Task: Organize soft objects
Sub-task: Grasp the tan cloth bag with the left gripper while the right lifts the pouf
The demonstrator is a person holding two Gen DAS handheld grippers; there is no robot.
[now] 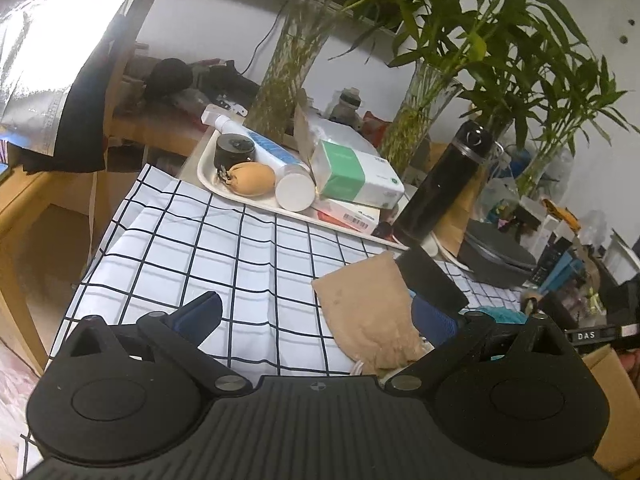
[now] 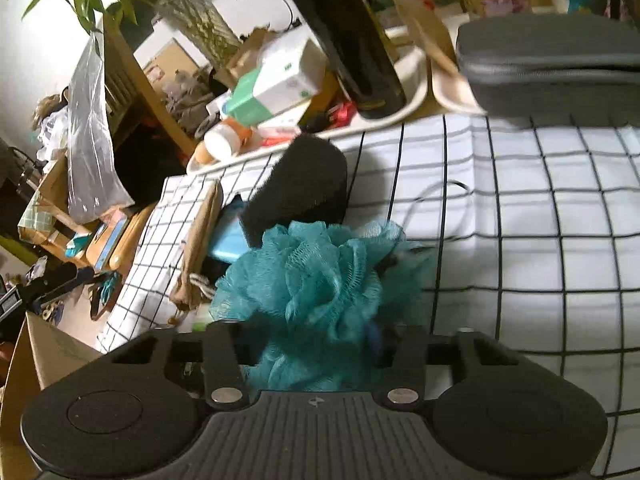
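The left gripper hovers low over the checked cloth with its jaws spread wide and nothing between them — a waiting posture, I judge, while the other hand works. Just inside its right finger lies a tan drawstring pouch, flat on the cloth near the front edge, with a black sponge touching its far side. Beyond them, along the cloth's back edge, a white tray gathers the small items already put away: a round tan pouch, a black jar, a white tube lying on its side and a green-and-white box. A black flask stands at the tray's right end. The writing on the box and the barcode label below it are too small to read; only "DAS" shows, on a black strap at the right.

The right gripper has its jaws drawn in around a teal bath pouf, which bulges up between the fingers; the pads seem pressed into the mesh, probably to lift it toward the tray. The pouf sits near the cloth's front edge, just before the black sponge.
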